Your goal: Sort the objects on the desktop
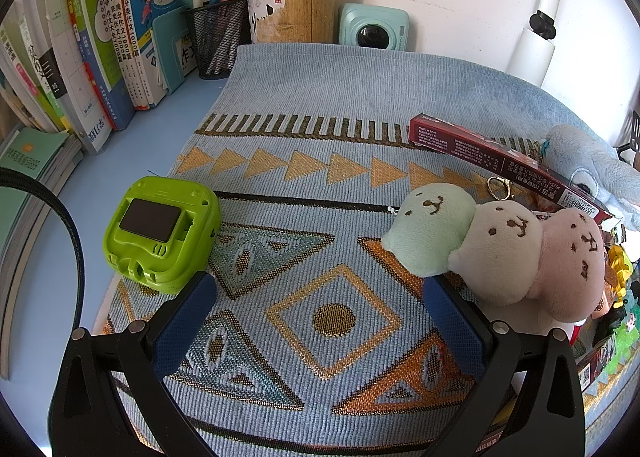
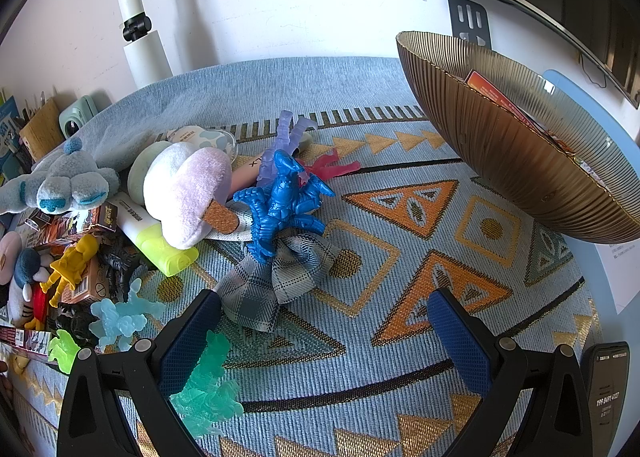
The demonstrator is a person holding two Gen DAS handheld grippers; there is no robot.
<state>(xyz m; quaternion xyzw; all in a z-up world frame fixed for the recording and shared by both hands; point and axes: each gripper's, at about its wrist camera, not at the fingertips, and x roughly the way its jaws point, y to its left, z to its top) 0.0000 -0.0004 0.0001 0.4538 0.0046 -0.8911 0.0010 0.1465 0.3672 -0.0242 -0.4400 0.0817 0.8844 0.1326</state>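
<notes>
Here the right gripper (image 2: 324, 333) hangs low over the patterned blue cloth (image 2: 400, 397), jaws wide, nothing between the blue pads but bare weave. The nearest loose thing to it is the plaid fabric bow (image 2: 276, 281), lying just ahead and left of the gap, close by the left pad. Its long axis runs diagonally, from near-left up toward the far-right. A blue plastic figure (image 2: 282, 203) sits against the bow's far end, touching or overlapping it; I cannot tell which.

The ribbed gold bowl (image 2: 500, 161) stands ahead and well to the right, tilted in this view, with red cards already inside. My guess is that it is the sorting target, so a grasp to the left and a carry across to the right looks likely.

A translucent teal figure (image 2: 208, 389) lies beside the right gripper's left finger, very near it; a careless closing could catch it.

The left gripper (image 1: 320, 321) is also spread wide and empty over the cloth. A three-ball plush (image 1: 500, 249), mint, cream and pink, lies just right of its right pad. A green plastic gadget (image 1: 164, 233) sits just left of the left pad.

The right hand is clearly nearer the toy heap. The bow looks soft and flat, easy to pinch at its middle knot.
</notes>
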